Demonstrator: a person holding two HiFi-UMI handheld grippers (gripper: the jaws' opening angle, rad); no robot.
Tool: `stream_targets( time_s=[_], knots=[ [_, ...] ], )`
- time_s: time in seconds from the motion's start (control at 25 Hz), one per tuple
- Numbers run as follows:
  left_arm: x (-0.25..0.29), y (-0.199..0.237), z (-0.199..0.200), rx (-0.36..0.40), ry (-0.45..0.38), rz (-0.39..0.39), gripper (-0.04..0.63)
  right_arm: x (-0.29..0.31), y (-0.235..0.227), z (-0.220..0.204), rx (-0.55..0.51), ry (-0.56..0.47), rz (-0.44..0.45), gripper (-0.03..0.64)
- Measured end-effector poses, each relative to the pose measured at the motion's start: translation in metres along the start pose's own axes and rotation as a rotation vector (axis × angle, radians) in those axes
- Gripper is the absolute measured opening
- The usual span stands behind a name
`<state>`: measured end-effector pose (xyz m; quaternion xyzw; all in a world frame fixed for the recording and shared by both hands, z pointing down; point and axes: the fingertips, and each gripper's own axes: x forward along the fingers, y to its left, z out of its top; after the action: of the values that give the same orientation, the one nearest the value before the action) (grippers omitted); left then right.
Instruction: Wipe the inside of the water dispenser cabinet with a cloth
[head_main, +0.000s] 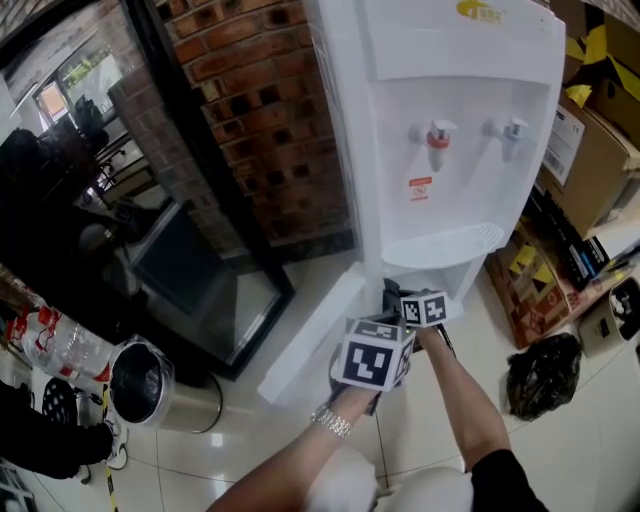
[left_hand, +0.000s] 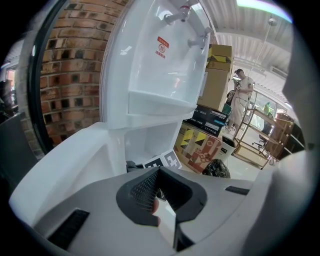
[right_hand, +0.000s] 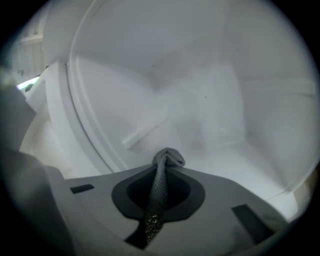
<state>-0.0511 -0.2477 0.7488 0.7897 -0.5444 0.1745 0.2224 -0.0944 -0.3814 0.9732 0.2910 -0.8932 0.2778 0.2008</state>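
Glossy pale tile floor (head_main: 420, 440) runs under me, with a brick wall (head_main: 260, 110) on the left and stacked cardboard boxes (head_main: 590, 150) on the right. The white water dispenser (head_main: 450, 120) stands between them. Its two taps (head_main: 438, 135) sit above the drip tray (head_main: 445, 243), and the cabinet door (head_main: 315, 335) below swings out toward the left.

That open door marks my left limit. On the other side, a black bag (head_main: 543, 372) lies on the floor near the boxes, well clear of my arm. A round bin (head_main: 140, 380) stands far off to the left, beside a dark glass panel (head_main: 200, 290).

My right claw (right_hand: 160, 195) reaches into the cabinet (right_hand: 200, 110), pinching a grey knitted cloth (right_hand: 162, 172). A folded end of the cloth pokes up past the jaw tips. White walls close in all round it. The curved door frame (right_hand: 80, 115) rises at the left, the back wall faces me and the floor spreads pale below. I cannot tell whether the cloth touches any of them.

My left claw (left_hand: 161, 210) hangs just outside the opening, its jaws pressed together on nothing I can name. From there I see the marker cube (left_hand: 162, 161) of my right claw low in the cabinet mouth, patterned boxes (left_hand: 202, 145) beyond it, and a person (left_hand: 240, 95) standing far back by a metal rack (left_hand: 260, 135).
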Motion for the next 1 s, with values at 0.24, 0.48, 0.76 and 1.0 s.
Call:
stream_targets(
  time_s=[0.24,0.48,0.76,1.0],
  knots=[
    [-0.002,-0.001,0.002,0.003,-0.007,-0.004,0.005,-0.045,-0.106,-0.031,0.043,0.094,-0.397,0.014],
    [0.001,-0.008,0.002,0.007,-0.005,-0.020,0.005,-0.102,-0.144,0.003,-0.001,-0.060,-0.614,0.014],
    [0.001,-0.006,0.005,0.002,-0.019,-0.017,0.005,-0.047,-0.087,-0.007,-0.044,-0.003,-0.424,0.014],
    [-0.002,-0.002,0.003,0.005,-0.012,-0.009,0.005,-0.010,-0.014,-0.003,-0.044,0.006,-0.184,0.014]
  ],
)
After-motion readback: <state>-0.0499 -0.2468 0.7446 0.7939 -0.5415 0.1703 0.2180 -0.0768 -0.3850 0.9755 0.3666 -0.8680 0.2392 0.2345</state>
